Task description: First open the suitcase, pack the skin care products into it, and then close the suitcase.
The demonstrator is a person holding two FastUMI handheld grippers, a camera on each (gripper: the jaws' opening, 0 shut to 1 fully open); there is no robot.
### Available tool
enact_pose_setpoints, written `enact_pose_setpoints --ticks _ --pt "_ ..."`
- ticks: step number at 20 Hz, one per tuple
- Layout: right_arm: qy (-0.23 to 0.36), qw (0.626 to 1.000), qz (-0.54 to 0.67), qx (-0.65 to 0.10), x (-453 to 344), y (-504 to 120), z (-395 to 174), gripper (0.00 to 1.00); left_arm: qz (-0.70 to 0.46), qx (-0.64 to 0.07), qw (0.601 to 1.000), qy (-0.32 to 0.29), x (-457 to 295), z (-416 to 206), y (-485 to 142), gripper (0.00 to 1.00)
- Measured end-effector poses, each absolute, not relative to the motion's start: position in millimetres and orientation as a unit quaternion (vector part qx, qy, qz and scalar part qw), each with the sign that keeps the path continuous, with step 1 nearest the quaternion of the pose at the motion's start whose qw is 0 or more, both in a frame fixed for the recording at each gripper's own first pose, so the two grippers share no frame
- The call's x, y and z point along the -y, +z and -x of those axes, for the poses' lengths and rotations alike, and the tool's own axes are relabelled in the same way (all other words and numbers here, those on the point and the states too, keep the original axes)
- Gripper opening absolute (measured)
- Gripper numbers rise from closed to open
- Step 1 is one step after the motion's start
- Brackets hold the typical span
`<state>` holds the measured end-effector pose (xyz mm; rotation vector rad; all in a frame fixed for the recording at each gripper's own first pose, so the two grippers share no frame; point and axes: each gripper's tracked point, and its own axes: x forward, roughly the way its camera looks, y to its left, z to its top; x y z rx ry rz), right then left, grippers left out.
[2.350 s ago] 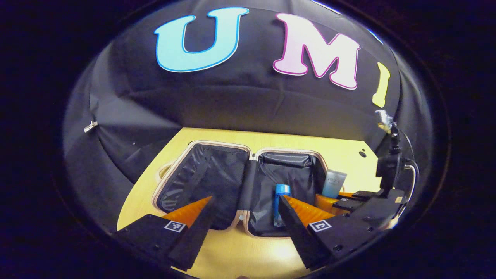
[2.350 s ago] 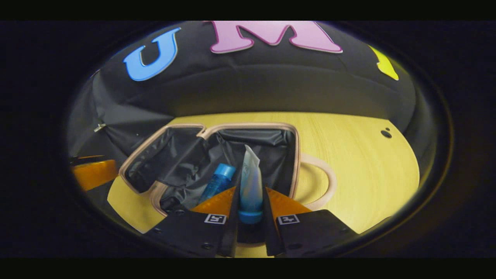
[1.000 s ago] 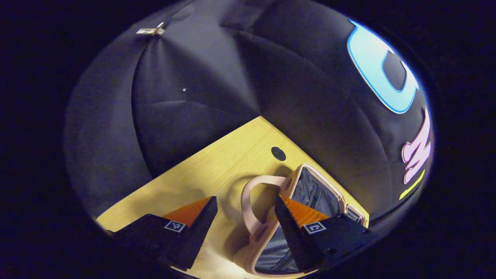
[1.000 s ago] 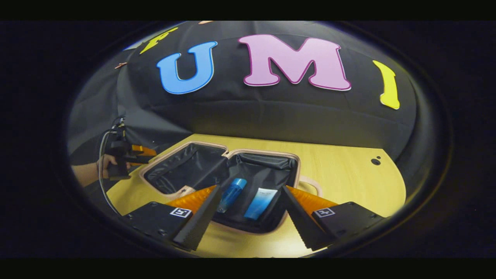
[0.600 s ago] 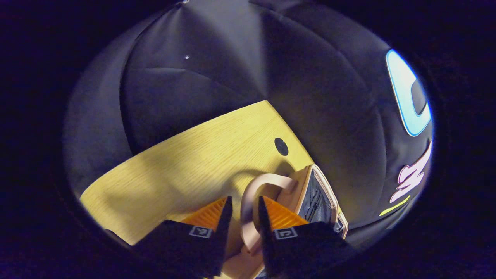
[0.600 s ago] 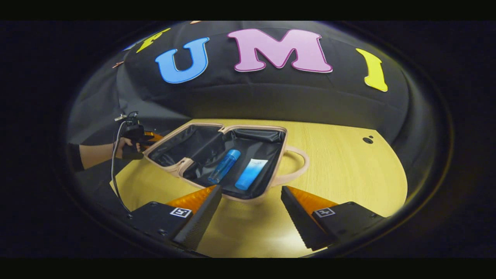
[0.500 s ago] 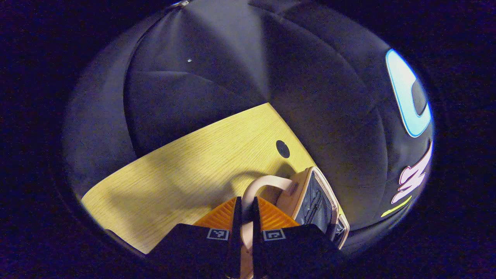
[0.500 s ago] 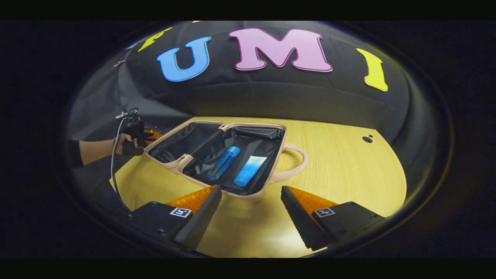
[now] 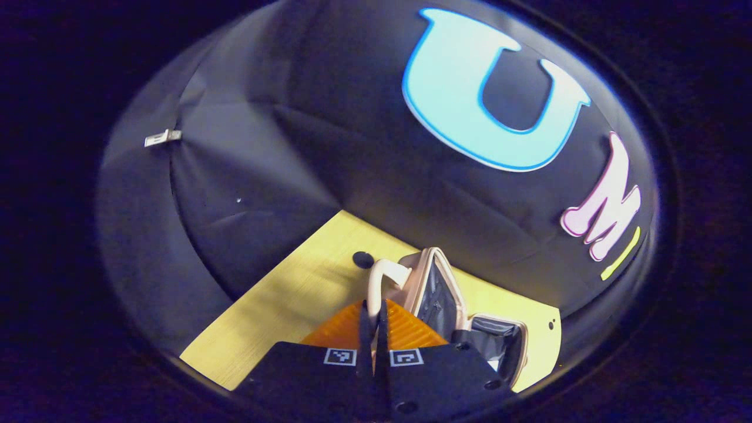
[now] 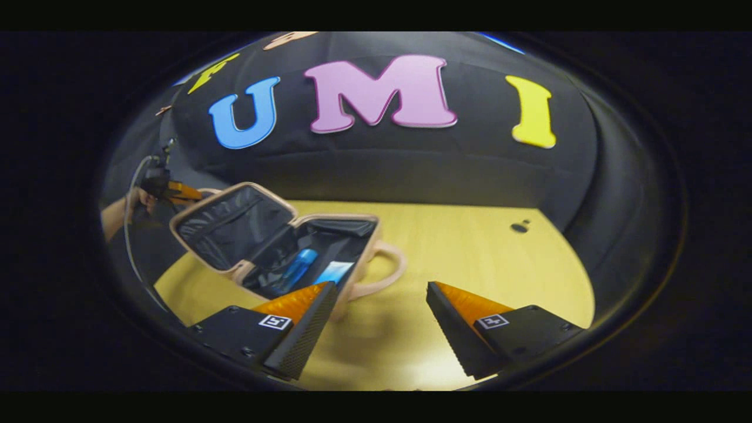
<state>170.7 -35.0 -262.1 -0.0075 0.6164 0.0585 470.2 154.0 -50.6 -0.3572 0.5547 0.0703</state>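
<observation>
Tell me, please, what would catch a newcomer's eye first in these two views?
In the right gripper view, the pink suitcase sits on the yellow table with its lid half raised, a blue bottle and a light blue tube lying inside. In the left gripper view, the left gripper is clamped on the lid's handle. The right gripper hangs open above the table.

Suitcase [image 10: 364, 258] on wooden table [image 10: 470, 247]
</observation>
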Motion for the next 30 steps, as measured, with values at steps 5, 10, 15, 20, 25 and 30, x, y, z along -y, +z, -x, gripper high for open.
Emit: enact_pose_setpoints --ticks 5,10,15,20,25,30 --pt "0.047 0.961 -0.01 -0.271 71.6 -236.0 -178.4 0.98 0.158 -0.234 0.959 -0.023 -20.7 -437.8 9.5 0.06" --pt "0.023 0.962 -0.025 -0.27 120.1 -234.9 -166.5 0.98 0.172 -0.23 0.954 -0.087 136.1 -410.5 -2.9 0.06" --pt "-0.014 0.968 -0.001 -0.25 158.2 -214.6 -146.1 0.97 0.127 -0.284 0.937 -0.162 253.8 -397.1 -90.5 0.06" --pt "-0.049 0.969 -0.018 -0.242 170.1 -194.6 -121.5 0.98 0.094 -0.332 0.925 -0.158 297.2 -392.8 -171.8 0.06" --pt "-0.06 0.975 -0.019 -0.215 156.0 -171.4 -111.3 0.98 0.081 -0.326 0.93 -0.152 306.5 -391.3 -189.6 0.18" --pt "-0.054 0.98 -0.03 -0.19 124.7 -139.8 -107.7 0.98 0.148 -0.288 0.929 -0.178 299.6 -366.8 -121.1 0.54"
